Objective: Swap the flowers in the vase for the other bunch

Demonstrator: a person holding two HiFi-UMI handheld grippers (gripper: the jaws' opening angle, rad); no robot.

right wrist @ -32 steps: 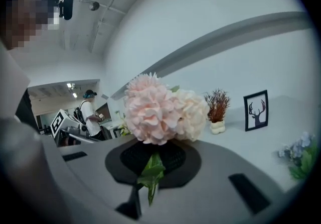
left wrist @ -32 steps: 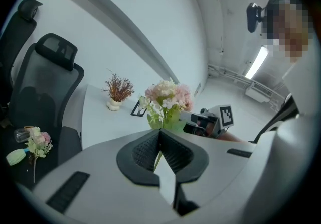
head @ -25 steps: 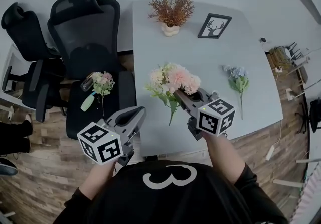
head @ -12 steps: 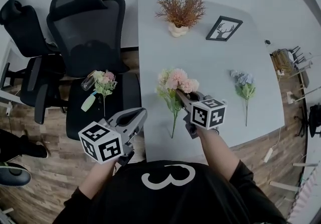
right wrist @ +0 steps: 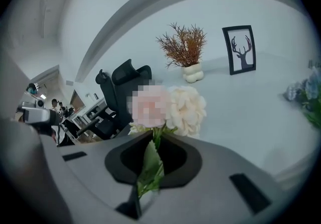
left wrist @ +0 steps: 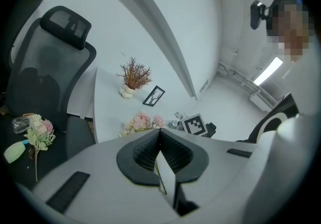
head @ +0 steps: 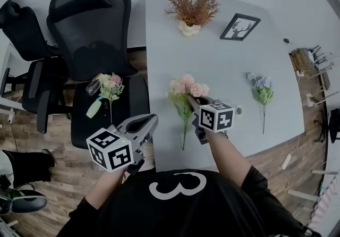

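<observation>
The right tongs (head: 192, 100) are clenched on the stem of the pink bunch (head: 186, 88). The left tongs (head: 151, 120) are closed on nothing, off the table's (head: 223, 66) near left corner. The pink bunch is by the left edge, stem toward the near edge — best laid flat further in, I'd say, before letting go. Bare room lies between it and the blue bunch (head: 261, 90) — a chair (head: 90, 23) crowds the left.

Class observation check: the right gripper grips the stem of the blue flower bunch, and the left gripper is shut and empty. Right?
No: the right gripper view shows the right gripper gripping the stem of the pink and cream flower bunch. The left gripper is shut and empty.
</observation>
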